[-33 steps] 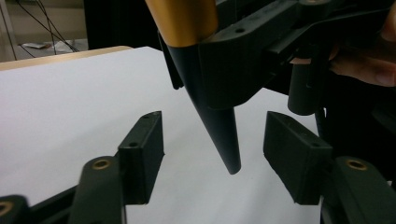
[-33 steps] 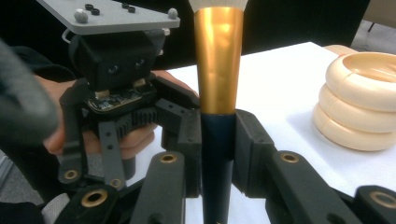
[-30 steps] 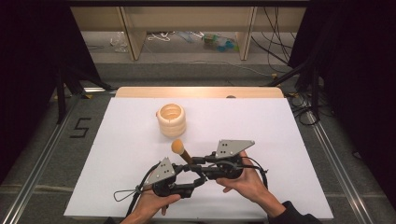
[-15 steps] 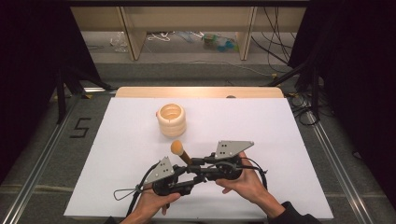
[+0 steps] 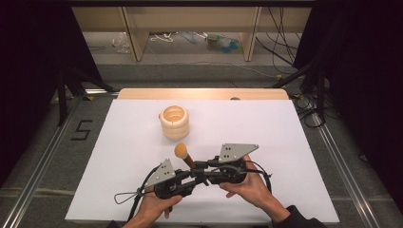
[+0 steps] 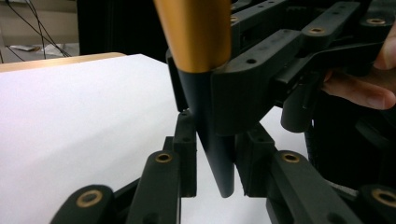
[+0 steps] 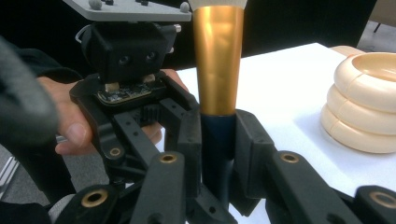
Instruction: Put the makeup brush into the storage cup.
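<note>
Now both my grippers meet at 6 o'clock on the tabletop (image 5: 285, 142); right gripper (image 7: 212, 140) jaws clamp the brush (image 5: 184, 155) handle, left gripper (image 6: 215, 158) jaws stand open around its tip; it seems light, stiff, slippery.

Brush (image 7: 217, 65): gold ferrule showing above a dark navy-black handle, with a tan-orange head. Stacked-ring holder (image 5: 174, 121): showing plain cream throughout. Worktop (image 5: 285, 133): showing unpatterned white, with a pale wood edge at the far side. Left gripper (image 5: 187, 178) and right gripper (image 5: 202, 172): showing black with brass-coloured pivots, each carrying a grey plate.
</note>
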`<action>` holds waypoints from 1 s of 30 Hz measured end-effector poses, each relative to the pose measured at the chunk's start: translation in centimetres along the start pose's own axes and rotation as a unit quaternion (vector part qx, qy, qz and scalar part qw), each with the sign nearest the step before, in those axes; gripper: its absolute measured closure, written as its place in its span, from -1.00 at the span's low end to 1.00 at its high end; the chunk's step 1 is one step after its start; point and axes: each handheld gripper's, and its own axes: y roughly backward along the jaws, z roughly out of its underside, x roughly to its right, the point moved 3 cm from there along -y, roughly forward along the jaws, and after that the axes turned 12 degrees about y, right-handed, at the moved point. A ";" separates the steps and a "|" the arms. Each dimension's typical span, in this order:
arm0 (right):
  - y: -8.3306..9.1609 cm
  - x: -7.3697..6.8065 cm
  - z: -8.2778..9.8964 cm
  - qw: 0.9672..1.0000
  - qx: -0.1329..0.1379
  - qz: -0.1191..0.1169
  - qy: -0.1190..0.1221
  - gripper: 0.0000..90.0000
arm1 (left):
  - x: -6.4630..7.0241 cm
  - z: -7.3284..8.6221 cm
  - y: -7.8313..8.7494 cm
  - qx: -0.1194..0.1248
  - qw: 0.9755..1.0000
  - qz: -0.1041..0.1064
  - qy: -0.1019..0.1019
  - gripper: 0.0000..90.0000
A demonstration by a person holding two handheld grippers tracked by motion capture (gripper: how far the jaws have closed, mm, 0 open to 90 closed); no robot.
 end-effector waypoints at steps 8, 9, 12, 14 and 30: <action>0.0 0.0 0.0 1.000 -0.001 0.004 -0.001 0.65 | -0.2 -0.2 0.1 -0.005 1.000 -0.004 0.004 0.68; 0.0 0.0 0.0 1.000 0.004 0.002 -0.004 0.65 | -0.2 -0.2 0.1 -0.006 1.000 -0.005 0.004 0.68; 0.1 0.1 0.0 1.000 0.002 0.001 -0.011 0.61 | -0.1 -0.2 0.1 -0.011 1.000 -0.008 0.021 0.68; 0.2 0.2 -0.1 1.000 0.002 0.003 -0.020 0.37 | -0.2 -0.3 0.2 -0.013 1.000 -0.011 0.017 0.68; 3.9 1.7 -0.6 0.996 0.031 0.064 -0.048 -0.13 | -2.7 -1.4 1.4 -0.007 0.999 -0.053 -0.002 0.68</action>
